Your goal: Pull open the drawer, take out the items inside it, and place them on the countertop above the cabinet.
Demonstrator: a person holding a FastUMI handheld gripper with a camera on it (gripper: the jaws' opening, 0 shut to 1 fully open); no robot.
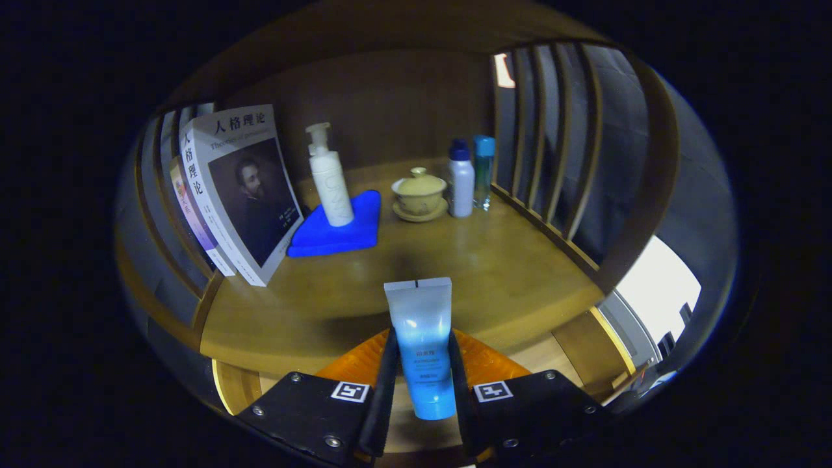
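My gripper is shut on a pale blue squeeze tube, both fingers pressing its sides. The tube stands upright between them, crimped end up and cap end down, held just over the front edge of the wooden countertop. The drawer lies below and behind the fingers, hidden from sight.
On the countertop stand leaning books at the left, a white pump bottle on a folded blue cloth, a lidded tea bowl on a saucer, and two small bottles. Wooden slats fence both sides.
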